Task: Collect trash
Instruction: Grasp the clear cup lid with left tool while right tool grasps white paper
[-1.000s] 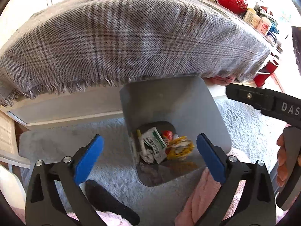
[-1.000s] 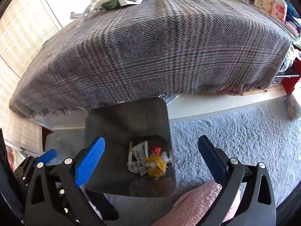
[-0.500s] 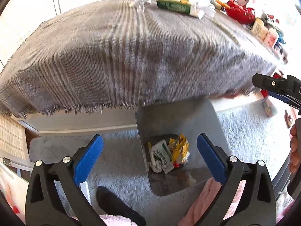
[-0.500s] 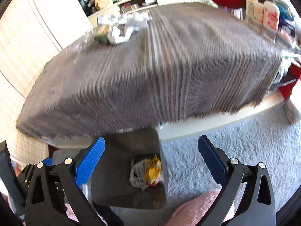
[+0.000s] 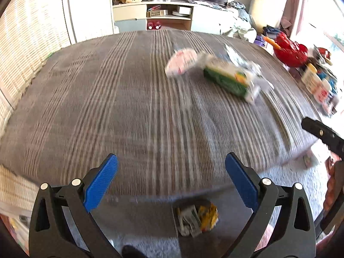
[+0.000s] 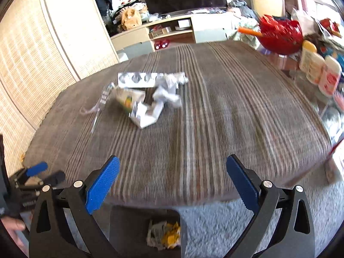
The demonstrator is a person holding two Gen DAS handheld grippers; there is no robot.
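The left tool [image 5: 171, 181] is held with its blue pads spread apart and nothing between them, above the near edge of the bench [image 5: 129, 107], which is covered by a striped grey cloth. The trash [image 5: 225, 77], a green carton, crumpled paper and plastic wrappers, is seen lying blurred on the far part of the cloth. Below the edge, a grey bin [image 6: 137, 232] on the rug is seen holding more wrappers. The right tool [image 6: 173, 182] is likewise held wide apart and empty.
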